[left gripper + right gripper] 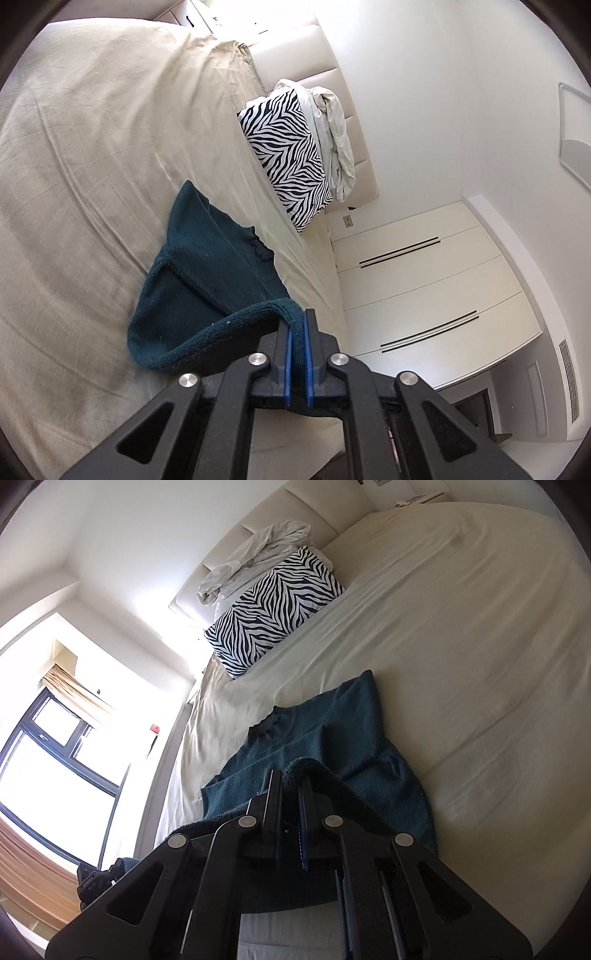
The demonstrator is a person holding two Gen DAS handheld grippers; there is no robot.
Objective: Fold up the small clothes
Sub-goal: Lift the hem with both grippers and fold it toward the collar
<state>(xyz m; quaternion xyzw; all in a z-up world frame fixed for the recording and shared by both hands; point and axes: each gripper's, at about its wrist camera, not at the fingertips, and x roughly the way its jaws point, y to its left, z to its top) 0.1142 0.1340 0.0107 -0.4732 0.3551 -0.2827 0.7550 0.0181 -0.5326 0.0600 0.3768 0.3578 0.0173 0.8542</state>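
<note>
A: Pinching the hem now, both sides at once. The left tool (298, 325) has its blue pads pressed together on the ribbed edge of the teal sweater (207, 280), and that edge rides up off the bed (92, 147) in a raised loop.

B: And the right tool (291, 786)?

A: Same story: its pads are closed on a bunched bit of the same knit. With 2 grips on the near edge, that side comes up evenly instead of sagging in the middle.

B: Where's the rest of the garment?

A: Spread on the cream sheet, neckline (267, 727) pointing away toward the zebra pillow (273, 609), a sleeve (364, 690) splayed out to one side. The far half lies flat, which I'd say anchors it while the near half is lifted.

B: So this is the fold itself?

A: My read: bottom hem heading toward the collar, halving the body. The fold isn't laid yet; the lifted edge is well short of the neckline.

B: Any risk?

A: That loose sleeve could get trapped crooked underneath.
</note>
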